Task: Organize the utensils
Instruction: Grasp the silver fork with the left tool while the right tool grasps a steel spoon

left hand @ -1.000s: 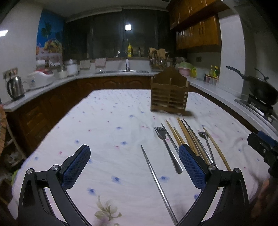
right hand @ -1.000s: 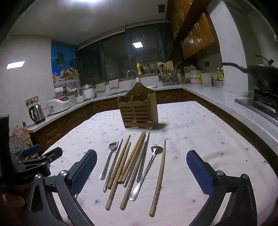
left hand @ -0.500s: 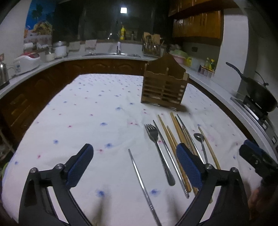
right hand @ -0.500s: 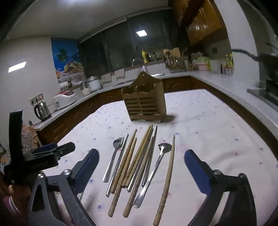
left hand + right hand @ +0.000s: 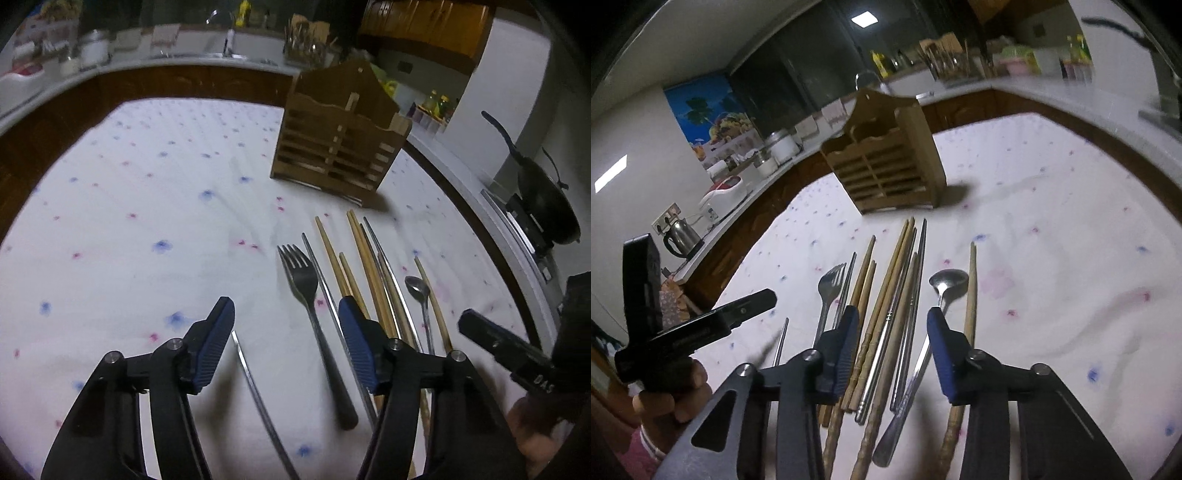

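Observation:
A row of utensils lies on the flowered white tablecloth (image 5: 147,206): a fork (image 5: 304,280), wooden chopsticks (image 5: 365,258), metal chopsticks (image 5: 388,266), a small spoon (image 5: 419,288), and one metal chopstick (image 5: 255,384) lying apart to the left. A slatted wooden holder (image 5: 340,147) stands upright behind them. My left gripper (image 5: 286,314) hovers over the fork and the lone chopstick, its jaws closing with no pad touching either. My right gripper (image 5: 892,317) hangs over the wooden chopsticks (image 5: 886,295) and metal chopsticks (image 5: 916,280), jaws closing, pads clear of them. The spoon (image 5: 947,280) lies just right of it.
Kitchen counters ring the table, with a black wok (image 5: 546,206) on a stove at the right and a kettle (image 5: 679,236) at the left. A hand (image 5: 672,402) grips the other tool at the left edge. The holder (image 5: 886,162) casts a shadow to its right.
Both grippers have moved forward and tipped down over the utensils. Their jaws have narrowed from wide apart. The utensils and holder have not shifted.

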Demonstrator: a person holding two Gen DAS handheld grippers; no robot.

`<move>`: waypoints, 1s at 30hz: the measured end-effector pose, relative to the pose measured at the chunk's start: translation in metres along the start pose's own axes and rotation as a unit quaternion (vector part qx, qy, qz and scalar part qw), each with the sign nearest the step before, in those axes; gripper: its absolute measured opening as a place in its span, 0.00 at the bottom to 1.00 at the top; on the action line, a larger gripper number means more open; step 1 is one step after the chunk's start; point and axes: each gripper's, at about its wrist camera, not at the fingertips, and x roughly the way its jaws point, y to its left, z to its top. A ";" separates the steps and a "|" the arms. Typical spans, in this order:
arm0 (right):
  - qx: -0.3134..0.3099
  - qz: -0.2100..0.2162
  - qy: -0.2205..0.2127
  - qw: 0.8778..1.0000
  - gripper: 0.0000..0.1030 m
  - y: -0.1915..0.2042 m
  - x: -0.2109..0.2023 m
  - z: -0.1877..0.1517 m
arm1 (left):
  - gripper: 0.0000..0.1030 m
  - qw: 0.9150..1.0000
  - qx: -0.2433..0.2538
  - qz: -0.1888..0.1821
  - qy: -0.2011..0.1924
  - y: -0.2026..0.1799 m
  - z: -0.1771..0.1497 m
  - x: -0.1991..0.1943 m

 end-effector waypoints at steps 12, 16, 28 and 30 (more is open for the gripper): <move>0.050 0.005 0.074 0.996 0.32 -0.025 0.041 0.015 | 0.34 0.994 -0.022 -0.060 0.093 0.000 0.022 0.052; 0.078 0.013 0.087 0.993 0.32 -0.040 0.051 0.019 | 0.29 0.990 -0.026 -0.071 0.116 -0.001 0.025 0.068; 0.145 0.065 0.088 0.983 0.07 -0.063 0.071 0.031 | 0.17 0.986 -0.058 -0.102 0.118 0.014 0.037 0.080; 0.133 0.065 0.085 0.985 0.03 -0.057 0.067 0.032 | 0.04 0.987 -0.052 -0.102 0.110 0.011 0.037 0.074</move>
